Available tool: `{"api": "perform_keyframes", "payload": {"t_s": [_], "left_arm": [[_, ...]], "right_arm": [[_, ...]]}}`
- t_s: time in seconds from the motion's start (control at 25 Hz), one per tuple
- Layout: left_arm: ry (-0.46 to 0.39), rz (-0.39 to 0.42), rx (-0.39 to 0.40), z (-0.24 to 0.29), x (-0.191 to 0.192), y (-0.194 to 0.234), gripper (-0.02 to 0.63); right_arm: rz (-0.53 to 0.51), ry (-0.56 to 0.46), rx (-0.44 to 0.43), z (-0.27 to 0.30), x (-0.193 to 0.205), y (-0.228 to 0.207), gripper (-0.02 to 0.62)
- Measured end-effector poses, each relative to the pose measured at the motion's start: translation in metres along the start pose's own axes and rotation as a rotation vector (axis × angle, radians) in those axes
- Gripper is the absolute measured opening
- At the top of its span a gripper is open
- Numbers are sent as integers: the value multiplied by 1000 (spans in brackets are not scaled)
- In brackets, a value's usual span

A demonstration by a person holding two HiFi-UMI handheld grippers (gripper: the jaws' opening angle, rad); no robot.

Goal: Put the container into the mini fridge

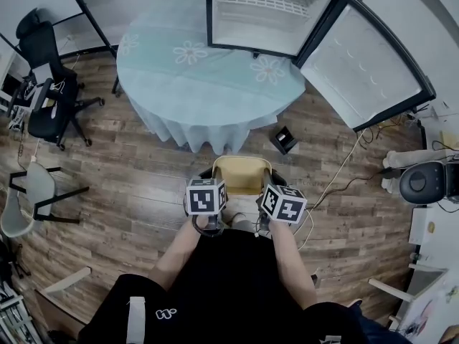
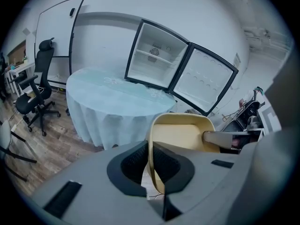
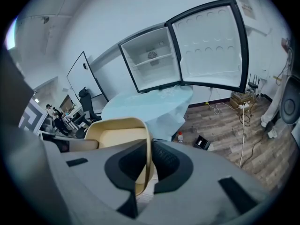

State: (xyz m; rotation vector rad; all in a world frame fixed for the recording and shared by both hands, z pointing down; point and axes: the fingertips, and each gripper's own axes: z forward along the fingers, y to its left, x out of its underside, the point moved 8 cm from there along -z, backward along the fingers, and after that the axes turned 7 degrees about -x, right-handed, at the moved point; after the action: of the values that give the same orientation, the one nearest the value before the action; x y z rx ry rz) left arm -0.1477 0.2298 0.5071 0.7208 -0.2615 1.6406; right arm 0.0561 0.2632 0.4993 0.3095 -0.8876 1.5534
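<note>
Visibly empty container (image 1: pixel 242 173), open mini fridge (image 1: pixel 267 20)

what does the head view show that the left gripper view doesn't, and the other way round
Only the head view: the person's forearms and dark top, seen from above. Only the left gripper view: the left gripper up close, its jaws shut on the rim of the container. Both: the yellow container, the cloth-covered table, the open mini fridge standing on it, and the black office chair.
</note>
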Motion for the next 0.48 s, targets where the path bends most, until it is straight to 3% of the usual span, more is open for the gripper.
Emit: {"api": "perform_keyframes", "payload": {"t_s": [0.48], "left_arm": [[4,-71,51,-9,20,39,21]], "right_arm": [[-52,39,31,3,19,37,26]]}}
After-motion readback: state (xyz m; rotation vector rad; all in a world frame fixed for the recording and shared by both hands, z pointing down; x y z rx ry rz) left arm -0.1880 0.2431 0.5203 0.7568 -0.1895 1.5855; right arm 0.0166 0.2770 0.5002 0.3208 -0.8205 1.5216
